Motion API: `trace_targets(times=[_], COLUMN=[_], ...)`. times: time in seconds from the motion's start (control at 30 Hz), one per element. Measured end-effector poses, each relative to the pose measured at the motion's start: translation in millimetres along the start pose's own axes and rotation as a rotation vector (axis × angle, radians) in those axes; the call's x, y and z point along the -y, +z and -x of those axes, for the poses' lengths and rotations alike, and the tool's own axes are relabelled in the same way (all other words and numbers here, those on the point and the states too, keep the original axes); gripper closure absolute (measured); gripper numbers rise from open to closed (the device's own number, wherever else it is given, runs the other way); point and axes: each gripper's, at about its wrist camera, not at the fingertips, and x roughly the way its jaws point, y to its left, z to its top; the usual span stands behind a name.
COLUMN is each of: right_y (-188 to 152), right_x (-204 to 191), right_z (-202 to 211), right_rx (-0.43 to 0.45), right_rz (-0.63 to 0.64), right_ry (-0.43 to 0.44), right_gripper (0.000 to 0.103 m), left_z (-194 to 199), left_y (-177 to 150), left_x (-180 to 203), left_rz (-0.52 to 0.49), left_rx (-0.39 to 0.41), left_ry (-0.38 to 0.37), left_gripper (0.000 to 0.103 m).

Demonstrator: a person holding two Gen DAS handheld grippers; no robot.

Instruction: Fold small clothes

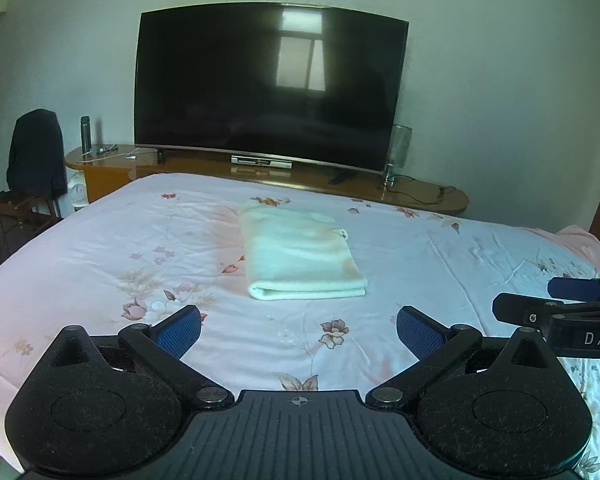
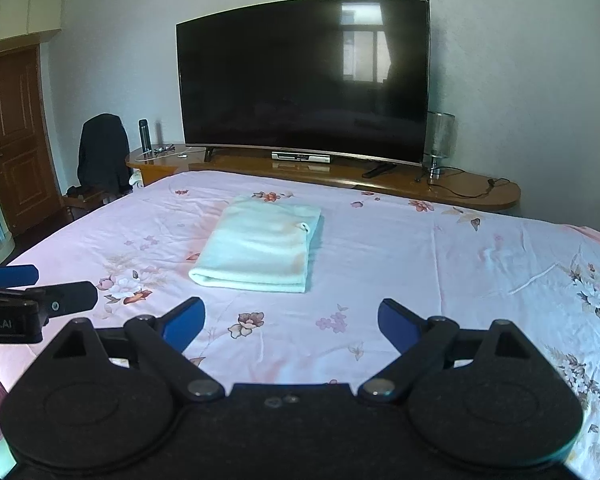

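Both tongs wide, nothing held.

Bed [image 1: 100,248] fills the middle; the folded cloth [image 1: 300,256] lies flat in the frame's centre, so I think it is done. My left tongs [image 1: 298,330] and right tongs [image 2: 292,322] hang back low; the right one's far end is cut off.

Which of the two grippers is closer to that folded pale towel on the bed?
Neither clearly. The left gripper and right gripper both hover open just short of the towel, side by side, touching nothing.
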Motion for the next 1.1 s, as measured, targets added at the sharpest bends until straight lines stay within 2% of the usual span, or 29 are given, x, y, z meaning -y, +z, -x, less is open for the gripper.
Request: trace_targets(times=[1.1], right_y=[2.8], right_x=[-4.2], right_z=[-4.7], right_rx=[0.000], right_rz=[-0.013], right_ry=[-0.008], right_gripper=[0.009], left_z=[-5.5], left_y=[3.0], left_x=[7.5], left_rz=[-0.019], left_rx=[0.002], left_ry=[-0.010], left_gripper=[0.000])
